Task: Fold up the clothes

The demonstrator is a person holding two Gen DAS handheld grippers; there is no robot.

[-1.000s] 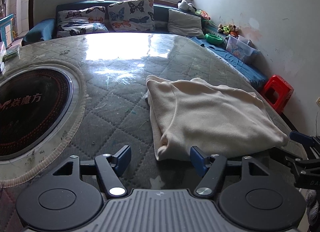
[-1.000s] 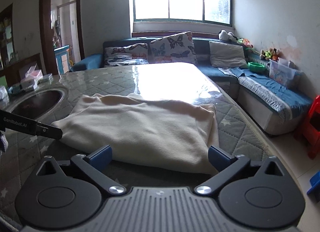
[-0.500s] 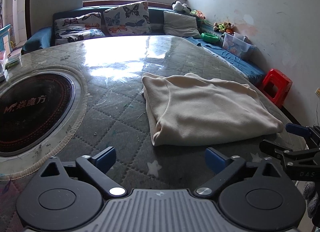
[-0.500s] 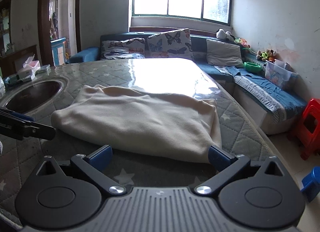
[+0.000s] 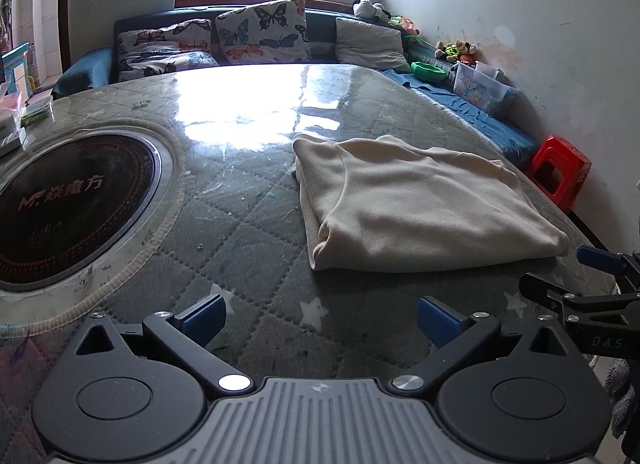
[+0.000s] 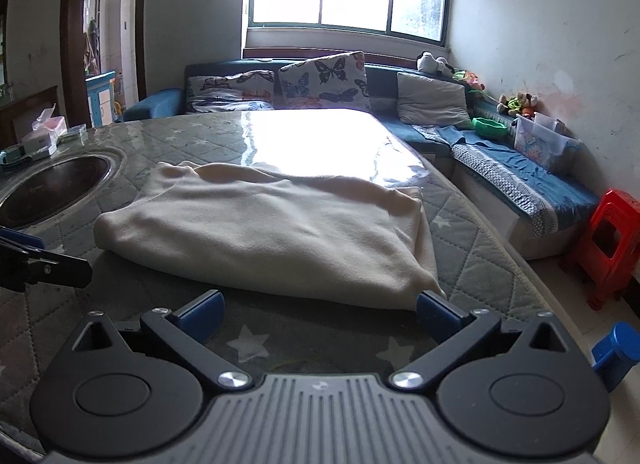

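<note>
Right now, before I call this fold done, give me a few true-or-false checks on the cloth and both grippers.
1. The cream garment lies folded on the quilted table. True.
2. The left gripper is clamped on the garment. False: its fingers are open, short of the cloth.
3. The right gripper is open and holds nothing. True.
4. The garment covers the round black cooktop. False: it lies beside it, apart.

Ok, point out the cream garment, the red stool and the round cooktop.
garment [image 5: 424, 208], left wrist view, middle of its top layer
stool [image 6: 610, 240], right wrist view, its near side
cooktop [image 5: 68, 204], left wrist view, dark glass by the lettering
</note>
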